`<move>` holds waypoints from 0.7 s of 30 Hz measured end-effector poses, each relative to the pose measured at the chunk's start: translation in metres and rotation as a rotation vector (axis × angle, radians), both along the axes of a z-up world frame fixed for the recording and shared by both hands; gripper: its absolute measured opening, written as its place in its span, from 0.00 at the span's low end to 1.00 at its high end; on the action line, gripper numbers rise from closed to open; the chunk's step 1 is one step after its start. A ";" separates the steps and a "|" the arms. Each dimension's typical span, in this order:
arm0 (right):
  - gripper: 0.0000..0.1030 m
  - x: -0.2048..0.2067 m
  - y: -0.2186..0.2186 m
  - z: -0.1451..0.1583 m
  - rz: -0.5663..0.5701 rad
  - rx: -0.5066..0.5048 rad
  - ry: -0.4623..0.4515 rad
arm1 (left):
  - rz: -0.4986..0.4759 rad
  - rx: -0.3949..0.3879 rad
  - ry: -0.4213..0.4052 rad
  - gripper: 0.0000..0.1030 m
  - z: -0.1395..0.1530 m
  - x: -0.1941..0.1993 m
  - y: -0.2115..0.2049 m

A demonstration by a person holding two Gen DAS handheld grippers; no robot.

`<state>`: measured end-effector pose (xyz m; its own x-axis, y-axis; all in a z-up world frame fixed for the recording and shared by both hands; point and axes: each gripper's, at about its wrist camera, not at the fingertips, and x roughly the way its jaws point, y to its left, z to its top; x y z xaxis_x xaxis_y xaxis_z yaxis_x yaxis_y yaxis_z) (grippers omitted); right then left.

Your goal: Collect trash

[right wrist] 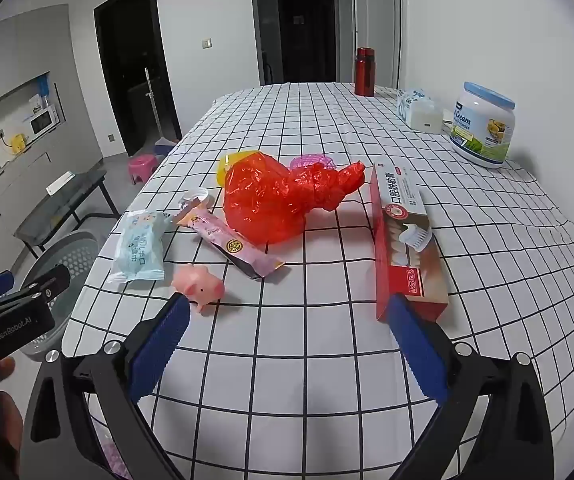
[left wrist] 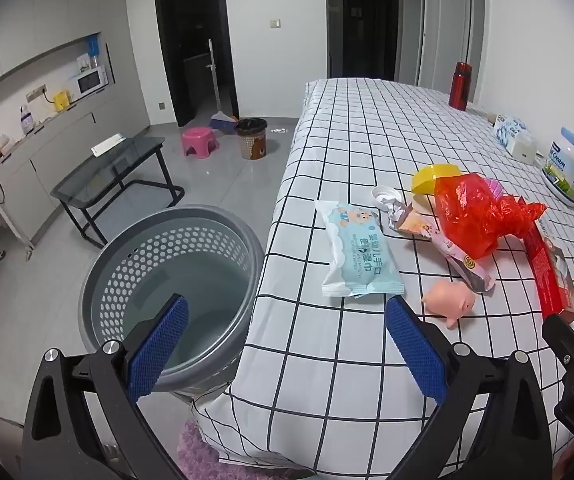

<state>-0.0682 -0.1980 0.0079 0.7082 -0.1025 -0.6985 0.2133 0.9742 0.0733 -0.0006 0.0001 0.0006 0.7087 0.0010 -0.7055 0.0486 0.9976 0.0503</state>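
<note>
Crumpled red plastic bag (right wrist: 283, 200) lies mid-worktop, touching a torn pink wrapper (right wrist: 233, 240) flat at its near left. Blue wipes packet (right wrist: 139, 246) lies flat near the left edge. Grey perforated basket (left wrist: 175, 280) stands empty on the floor beside that edge.

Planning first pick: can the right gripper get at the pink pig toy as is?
Probably yes. The right gripper is open and empty, and the pink pig toy lies free on the checked cloth beside its left finger, nothing on it or between.
</note>
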 end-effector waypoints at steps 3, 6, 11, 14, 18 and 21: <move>0.92 -0.001 0.000 0.001 -0.001 -0.002 0.000 | -0.002 0.001 0.000 0.94 0.000 -0.001 0.000; 0.92 -0.002 0.000 0.001 -0.003 -0.001 0.002 | -0.002 0.004 0.002 0.94 0.001 -0.001 -0.001; 0.92 -0.002 -0.001 0.002 -0.005 -0.003 0.002 | -0.002 0.004 -0.005 0.94 0.009 -0.006 -0.003; 0.92 -0.002 -0.001 0.002 0.000 -0.004 -0.004 | -0.004 0.005 -0.006 0.94 0.012 -0.007 -0.005; 0.92 -0.003 0.000 0.006 0.000 -0.003 -0.004 | -0.005 0.001 -0.012 0.94 0.008 -0.007 -0.003; 0.92 -0.006 0.002 0.006 0.003 0.000 -0.006 | -0.008 -0.003 -0.012 0.94 0.010 -0.008 -0.001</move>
<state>-0.0745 -0.1965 0.0141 0.7129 -0.1004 -0.6940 0.2100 0.9748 0.0747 -0.0082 -0.0011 0.0103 0.7170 -0.0063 -0.6970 0.0556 0.9973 0.0481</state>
